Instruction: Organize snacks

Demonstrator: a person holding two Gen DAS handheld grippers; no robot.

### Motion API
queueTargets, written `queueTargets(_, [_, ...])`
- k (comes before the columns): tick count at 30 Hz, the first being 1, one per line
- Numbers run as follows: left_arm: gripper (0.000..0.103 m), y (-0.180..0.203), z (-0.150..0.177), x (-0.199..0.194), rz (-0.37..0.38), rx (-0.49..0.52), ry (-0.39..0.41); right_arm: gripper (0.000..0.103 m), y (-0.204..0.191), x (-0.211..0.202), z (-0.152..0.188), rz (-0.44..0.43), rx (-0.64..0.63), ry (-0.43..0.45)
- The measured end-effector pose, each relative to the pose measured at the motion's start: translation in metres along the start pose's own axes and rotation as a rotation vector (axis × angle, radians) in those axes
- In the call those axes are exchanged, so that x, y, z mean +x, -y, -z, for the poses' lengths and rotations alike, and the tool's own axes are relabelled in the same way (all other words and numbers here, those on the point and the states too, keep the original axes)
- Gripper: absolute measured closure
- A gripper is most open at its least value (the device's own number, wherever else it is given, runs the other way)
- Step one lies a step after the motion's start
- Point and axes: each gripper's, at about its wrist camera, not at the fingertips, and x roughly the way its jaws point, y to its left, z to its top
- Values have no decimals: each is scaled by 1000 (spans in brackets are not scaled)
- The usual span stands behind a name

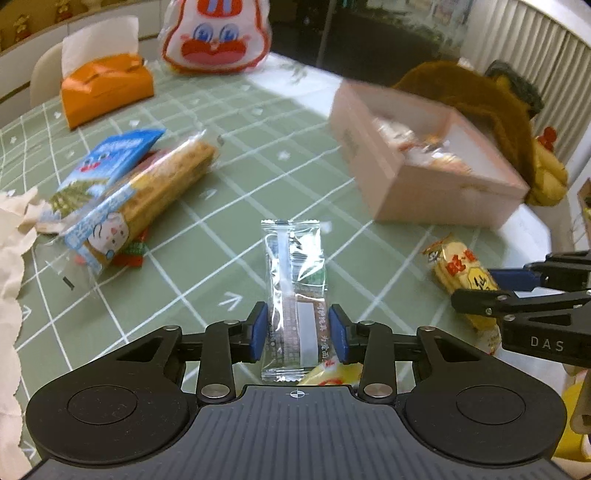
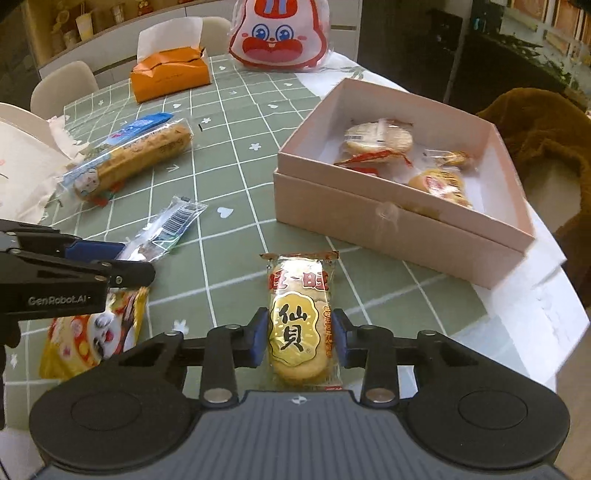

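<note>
My left gripper (image 1: 297, 334) is shut on a clear-wrapped snack bar (image 1: 293, 280), which points forward over the green checked tablecloth (image 1: 229, 206). My right gripper (image 2: 300, 338) is shut on a yellow rice cracker pack (image 2: 300, 321). The pink open box (image 2: 402, 206) stands ahead to the right with several wrapped snacks inside; it also shows in the left wrist view (image 1: 424, 184). The right gripper (image 1: 524, 291) with its cracker pack (image 1: 461, 273) shows at the left view's right edge. The left gripper (image 2: 122, 264) with the bar (image 2: 166, 229) shows at the right view's left.
A long biscuit pack (image 2: 129, 162) and a blue packet (image 2: 144, 125) lie at the left. A yellow snack bag (image 2: 92, 332) lies under the left gripper. An orange tissue box (image 2: 170, 74) and a rabbit-face bag (image 2: 280, 33) stand at the back. A brown plush (image 2: 546, 125) is right of the box.
</note>
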Motion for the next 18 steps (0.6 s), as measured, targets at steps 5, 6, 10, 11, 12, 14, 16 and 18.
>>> queueTargets(5, [62, 8, -37, -50, 99, -15, 160, 69, 26, -54, -21, 1, 40, 115])
queueTargets(6, [62, 9, -53, -61, 129, -20, 198, 69, 33, -69, -31, 0, 47, 154])
queueTargets(10, [62, 23, -130, -100, 199, 34, 332, 69, 60, -131, -90, 43, 58, 342])
queueTargets(11, [62, 26, -148, -104, 208, 33, 352, 69, 67, -146, -109, 61, 64, 380])
queueTargets(12, [62, 29, -167, -105, 221, 26, 359, 69, 73, -155, -124, 71, 68, 403])
queueTargets(14, [62, 37, -201, -93, 257, 14, 335, 69, 84, -165, -153, 92, 64, 438])
queueTargets(16, [62, 41, -221, -70, 300, -12, 292, 69, 92, -164, -173, 119, 77, 449])
queueTargets(18, [62, 45, -225, -37, 348, -54, 225, 69, 104, -153, -189, 110, 119, 427])
